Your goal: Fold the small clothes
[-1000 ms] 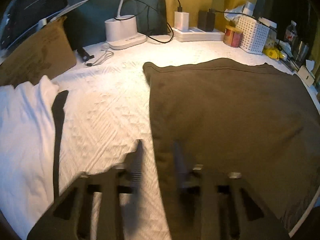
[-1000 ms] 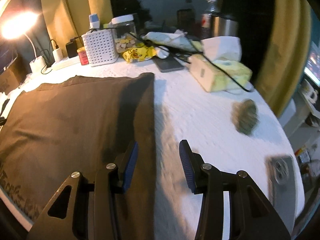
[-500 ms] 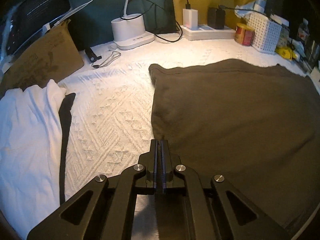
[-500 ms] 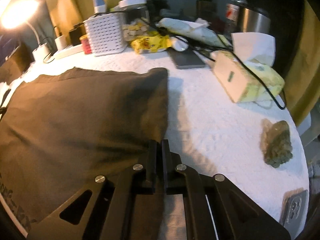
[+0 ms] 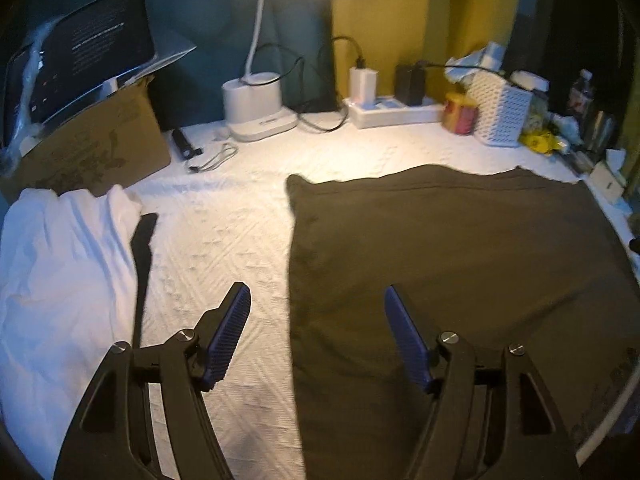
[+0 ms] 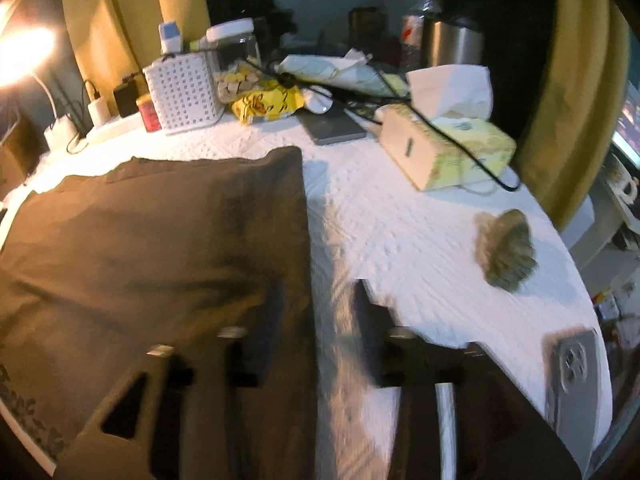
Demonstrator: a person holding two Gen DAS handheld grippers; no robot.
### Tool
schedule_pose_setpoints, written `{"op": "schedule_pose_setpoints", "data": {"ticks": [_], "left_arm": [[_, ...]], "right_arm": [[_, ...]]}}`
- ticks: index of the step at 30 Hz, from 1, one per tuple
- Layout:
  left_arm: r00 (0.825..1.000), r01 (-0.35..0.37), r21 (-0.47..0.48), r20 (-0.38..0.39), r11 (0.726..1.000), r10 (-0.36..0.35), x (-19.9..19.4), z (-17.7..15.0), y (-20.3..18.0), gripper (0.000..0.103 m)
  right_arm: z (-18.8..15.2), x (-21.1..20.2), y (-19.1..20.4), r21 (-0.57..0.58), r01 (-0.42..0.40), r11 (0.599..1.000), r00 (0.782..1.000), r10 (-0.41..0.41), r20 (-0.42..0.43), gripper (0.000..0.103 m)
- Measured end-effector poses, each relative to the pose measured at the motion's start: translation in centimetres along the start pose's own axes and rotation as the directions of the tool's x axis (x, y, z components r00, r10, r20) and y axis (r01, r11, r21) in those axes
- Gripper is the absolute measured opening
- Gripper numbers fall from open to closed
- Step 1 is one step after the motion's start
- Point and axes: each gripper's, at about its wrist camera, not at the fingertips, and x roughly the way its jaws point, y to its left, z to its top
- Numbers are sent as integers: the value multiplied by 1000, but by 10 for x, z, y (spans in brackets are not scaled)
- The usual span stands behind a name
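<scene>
Brown garment (image 5: 452, 256) lies flat on white quilted tabletop (image 5: 224, 240); left gripper (image 5: 316, 320) and right gripper (image 6: 316, 312) just parted, empty.

Right gripper (image 6: 316, 320) smeared by blur, brown garment (image 6: 152, 256) cut off at left edge

Dim warm room; lamp (image 6: 24, 52) glare upper left; right hand-held gripper (image 6: 316, 320) motion-blurred; fisheye edges dark, bent.
</scene>
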Motion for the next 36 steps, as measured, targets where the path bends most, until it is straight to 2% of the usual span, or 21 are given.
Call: {"op": "schedule_pose_setpoints", "data": {"ticks": [6,7,10,12,16,27,36], "left_arm": [[995,93,20,33,995,-94,-12,-4,-19,70],[993,107,27,36,994,-108,-14,-5,-23,70],[989,140,36,46,989,-142,-20,-10,-33,70],[985,163,38,44,986,-164,-23,-13,-38,70],[978,199,43,52,979,-201,-31,-19,-45,70],[974,220,18,40,975,-221,-36,-35,-47,70],[975,213,3,58,977,-213,-39,-36,-39,70]], "right_arm": [[-22,-36,5,46,14,999,1000,-15,10,51],[-25,-40,8,46,15,999,1000,-15,8,54],[-40,-54,13,61,9,998,1000,-8,-3,72],[-51,-64,16,71,7,997,1000,-6,-12,77],[-69,-77,17,100,7,995,1000,-5,-26,77],[-115,-90,31,135,-42,990,993,56,-102,77],[-120,-87,38,192,-40,981,993,60,-98,77]]}}
